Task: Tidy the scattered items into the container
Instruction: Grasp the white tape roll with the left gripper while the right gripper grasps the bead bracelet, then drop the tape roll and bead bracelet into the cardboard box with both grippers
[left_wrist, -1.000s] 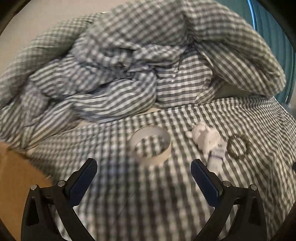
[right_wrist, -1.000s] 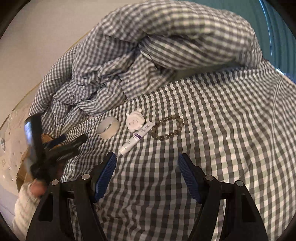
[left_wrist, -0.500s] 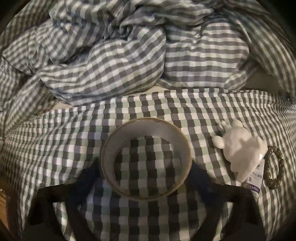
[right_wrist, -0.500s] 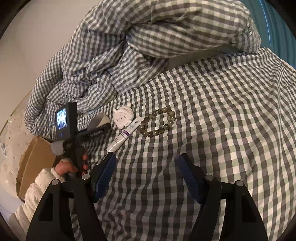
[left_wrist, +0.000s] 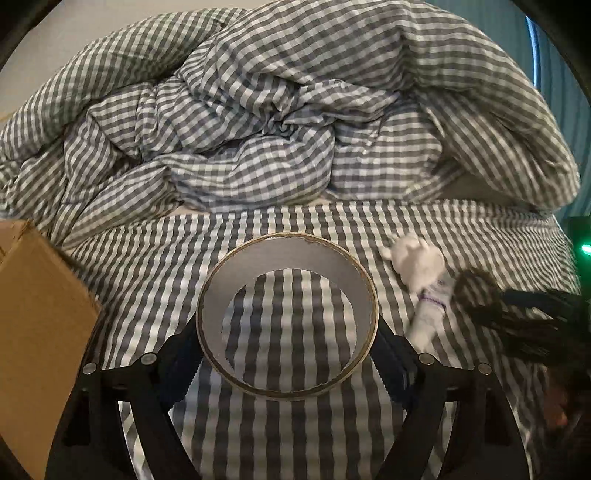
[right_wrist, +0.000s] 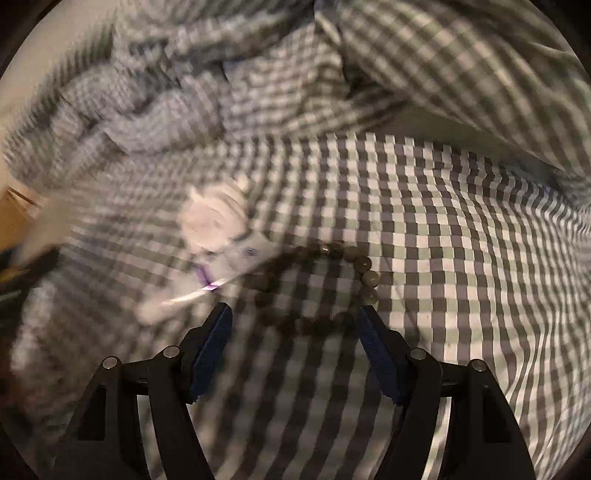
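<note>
I hold my left gripper (left_wrist: 288, 363) around the wide ring of tape with a pale cardboard inner wall (left_wrist: 288, 314). My two blue pads press on its left and right outer sides, so the ring is clamped between the jaws, which stand wide because the ring is wide. The ring sits above the grey and white checked bed sheet (left_wrist: 288, 424), and the checks show through its hole.

I take this tape ring as my landmark. To the left of the ring, close to my left finger, stands the brown cardboard box (left_wrist: 40, 332); only its corner and one wall are in view. To the right of the ring lies the small white soft animal figure (left_wrist: 415, 260), and just below it the white tube with a purple band (left_wrist: 428, 317). Behind the ring the crumpled checked duvet (left_wrist: 288, 110) is piled up.

My right gripper (right_wrist: 295, 326) is at the far right of the ring, low over the sheet. Its jaws stand apart and press on nothing. The round bracelet of dull brown-green beads (right_wrist: 364, 264) lies flat on the sheet, its near part between my blue fingertips. This view is blurred.
</note>
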